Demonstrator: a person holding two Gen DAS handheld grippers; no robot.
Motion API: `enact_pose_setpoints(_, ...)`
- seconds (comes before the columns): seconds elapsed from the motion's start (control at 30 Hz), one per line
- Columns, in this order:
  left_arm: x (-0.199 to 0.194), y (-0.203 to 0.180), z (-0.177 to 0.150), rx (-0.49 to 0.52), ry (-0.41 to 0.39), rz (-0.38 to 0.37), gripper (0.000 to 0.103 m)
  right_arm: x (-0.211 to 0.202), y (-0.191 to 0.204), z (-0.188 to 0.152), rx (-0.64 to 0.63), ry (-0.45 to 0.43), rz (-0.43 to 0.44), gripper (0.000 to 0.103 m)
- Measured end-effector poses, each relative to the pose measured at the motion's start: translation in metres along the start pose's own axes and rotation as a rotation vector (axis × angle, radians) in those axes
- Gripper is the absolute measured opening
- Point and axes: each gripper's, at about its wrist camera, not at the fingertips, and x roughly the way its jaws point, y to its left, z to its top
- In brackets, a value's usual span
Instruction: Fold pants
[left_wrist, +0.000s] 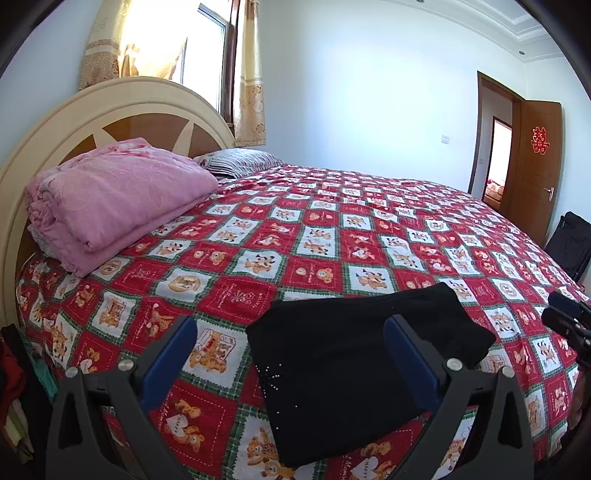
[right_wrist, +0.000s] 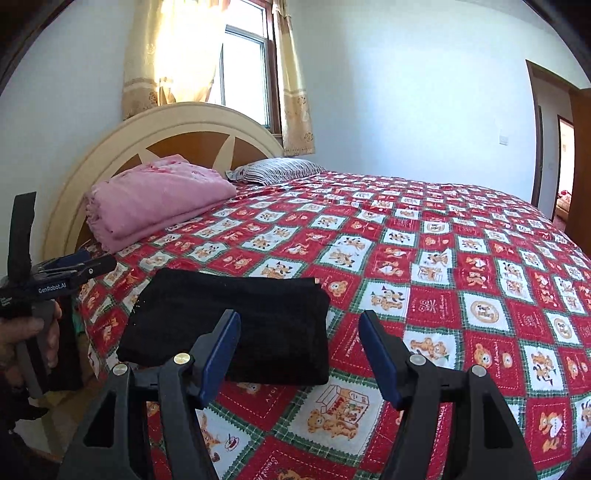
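The left gripper (left_wrist: 290, 332) hangs with its blue-padded fingers (left_wrist: 168, 363) spread wide and nothing between them; the right gripper (right_wrist: 299, 338) matches it, fingers (right_wrist: 380, 356) parted and gripping nothing. Just beyond both sets of tips lie the black pants (left_wrist: 354, 358), already down to a compact rectangular bundle near the front edge of the bed (left_wrist: 321, 229), resting on the red bear-print bedspread (right_wrist: 461, 280). Judging by that tidy shape, the folding looks finished or nearly so. The risk now: the bundle sits close to the mattress edge, so a careless nudge from either finger could drag a layer loose or tip the pile toward the floor. A re-grab catching only the top layer would peel the fold open. Further back, a folded pink quilt (left_wrist: 118, 199) and a striped pillow (left_wrist: 243, 162) rest by the headboard (right_wrist: 192, 129). Black on black hides the layers, so how many folds there are is hard to tell, and the bundle's near edge is blocked by the fingers in both views.
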Motion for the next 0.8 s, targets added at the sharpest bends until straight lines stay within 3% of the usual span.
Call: enact_pose_setpoints(0.8, -0.011, -0.011, 0.007, 0.027, -0.022, -0.020, 0.103, -0.024, 0.007, 0.012, -0.033, -0.038, -0.020, 0.068)
